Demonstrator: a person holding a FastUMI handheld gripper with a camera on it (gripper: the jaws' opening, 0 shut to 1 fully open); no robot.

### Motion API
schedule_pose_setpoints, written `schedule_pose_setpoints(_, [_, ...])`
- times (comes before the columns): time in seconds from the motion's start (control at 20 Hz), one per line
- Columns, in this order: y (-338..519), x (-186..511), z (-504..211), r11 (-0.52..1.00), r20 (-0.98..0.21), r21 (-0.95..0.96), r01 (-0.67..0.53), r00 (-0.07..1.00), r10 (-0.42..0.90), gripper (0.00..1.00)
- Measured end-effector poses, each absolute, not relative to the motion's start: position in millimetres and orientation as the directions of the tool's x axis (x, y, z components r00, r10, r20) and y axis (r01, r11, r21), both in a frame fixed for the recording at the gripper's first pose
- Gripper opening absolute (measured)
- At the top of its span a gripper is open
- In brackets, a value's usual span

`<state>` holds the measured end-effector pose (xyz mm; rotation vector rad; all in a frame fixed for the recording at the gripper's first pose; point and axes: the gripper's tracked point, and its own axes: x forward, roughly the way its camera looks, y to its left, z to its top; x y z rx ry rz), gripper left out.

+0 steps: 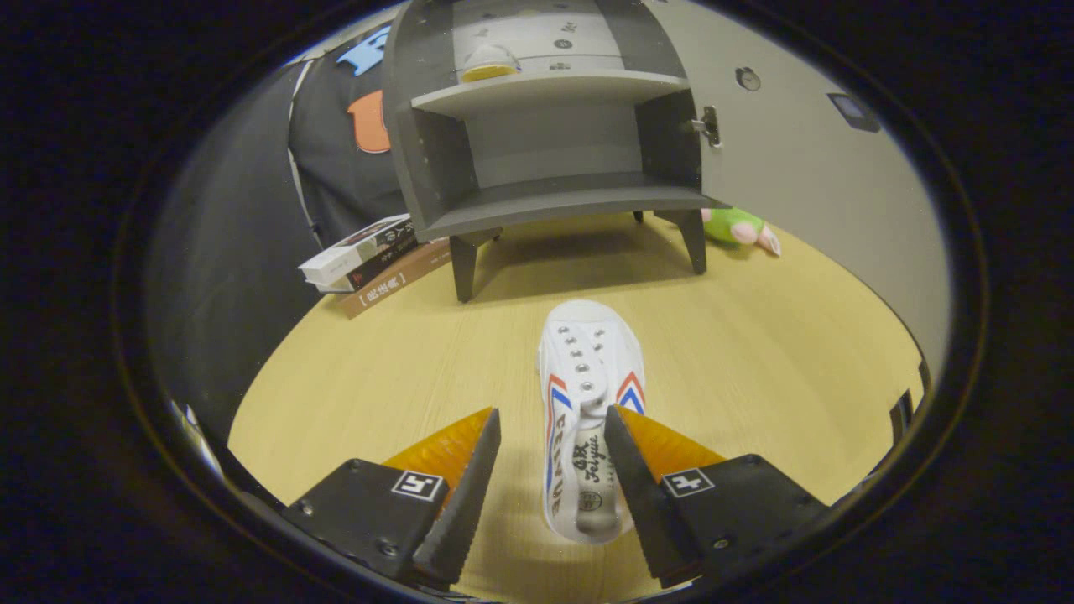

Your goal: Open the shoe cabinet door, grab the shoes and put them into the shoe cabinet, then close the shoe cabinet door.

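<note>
A white sneaker (587, 394) with red and blue side stripes lies on the wooden table (377, 369), toe pointing toward the cabinet. Its heel end sits between my fingers, closer to the right one. My gripper (552, 424) is open; the left finger stands clear of the shoe and the right finger is at the shoe's side. Beyond the shoe stands the grey shoe cabinet (545, 159) on short legs. Its door (805, 168) is swung wide open to the right, showing two bare shelves inside.
A stack of books (373, 260) lies left of the cabinet's front leg. A green and pink plush toy (740, 228) rests behind the cabinet's right leg. A small domed object (491, 63) sits on the cabinet's upper shelf.
</note>
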<state>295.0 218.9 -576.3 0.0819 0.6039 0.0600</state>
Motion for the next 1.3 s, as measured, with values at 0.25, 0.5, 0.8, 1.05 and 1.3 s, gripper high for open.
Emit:
schedule_pose_setpoints(0.25, [210, 311, -602, 0.999, -0.611, -0.007, 0.045, 0.791, -0.04, 0.51])
schedule_pose_setpoints(0.5, [203, 310, -605, 0.997, -0.61, -0.073, 0.021, 0.79, -0.061, 0.33])
schedule_pose_setpoints(0.8, [201, 298, -603, 0.998, -0.634, 0.044, 0.036, 0.773, 0.0, 0.33])
schedule_pose_setpoints(1.05, [213, 318, -607, 0.998, -0.644, 0.064, 0.01, 0.765, 0.034, 0.18])
schedule_pose_setpoints(1.3, [208, 320, -579, 0.995, -0.638, 0.092, -0.03, 0.766, 0.082, 0.04])
